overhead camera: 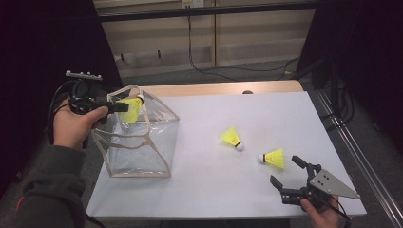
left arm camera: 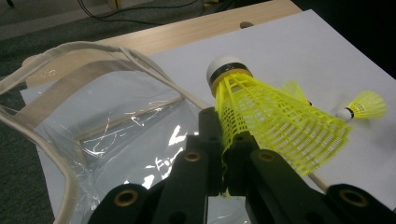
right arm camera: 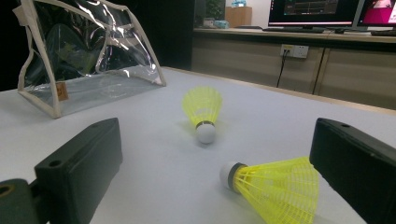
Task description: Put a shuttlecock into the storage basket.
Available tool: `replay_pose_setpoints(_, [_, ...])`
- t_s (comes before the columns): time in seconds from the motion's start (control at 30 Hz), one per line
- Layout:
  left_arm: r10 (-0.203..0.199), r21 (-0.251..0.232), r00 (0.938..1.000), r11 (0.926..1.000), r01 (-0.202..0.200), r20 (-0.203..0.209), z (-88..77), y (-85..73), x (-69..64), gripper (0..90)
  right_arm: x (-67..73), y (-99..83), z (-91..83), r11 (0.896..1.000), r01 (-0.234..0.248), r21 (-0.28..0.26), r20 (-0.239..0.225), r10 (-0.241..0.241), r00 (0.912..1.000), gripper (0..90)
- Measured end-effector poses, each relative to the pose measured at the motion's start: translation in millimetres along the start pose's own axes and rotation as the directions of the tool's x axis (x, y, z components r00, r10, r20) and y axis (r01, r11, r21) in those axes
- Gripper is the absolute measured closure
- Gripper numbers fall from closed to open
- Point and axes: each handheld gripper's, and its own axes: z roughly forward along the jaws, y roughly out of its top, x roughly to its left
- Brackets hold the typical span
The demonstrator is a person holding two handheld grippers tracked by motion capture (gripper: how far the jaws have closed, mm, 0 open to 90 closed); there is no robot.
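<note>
Holding shuttlecock point(overhead camera: 130, 109) pinched by skirt in my left gripper point(overhead camera: 115, 107), just above clear bag point(overhead camera: 142, 152) mouth, cork pointing away. Right gripper point(overhead camera: 291, 172) jaws wide, nearest loose shuttlecock point(overhead camera: 273, 157) just ahead.

So the bag point(overhead camera: 138, 142) sits on the left side of the table point(overhead camera: 214, 190), and the left tongs point(overhead camera: 116, 107) hold one shuttlecock point(overhead camera: 132, 108) up over its open top. Two more shuttlecocks lie on the table to the right: the middle shuttlecock point(overhead camera: 232, 138), then the near shuttlecock point(overhead camera: 273, 157) just ahead of the right tongs point(overhead camera: 287, 172).
</note>
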Motion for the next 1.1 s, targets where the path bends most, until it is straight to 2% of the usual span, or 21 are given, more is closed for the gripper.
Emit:
replay_pose_setpoints(0.5, [-0.013,0.008,0.9997,0.9999,0.013,-0.02,3.9,-4.4,7.1,88.4,0.1,0.1,-0.1,1.0,-0.001,-0.001,-0.002,0.001,1.0,2.3])
replay_pose_setpoints(1.1, [-0.049,0.008,0.9977,0.9987,0.049,-0.046,9.6,-12.4,18.5,88.4,0.0,0.1,-0.2,1.0,0.0,0.0,-0.001,0.0,1.0,2.3])
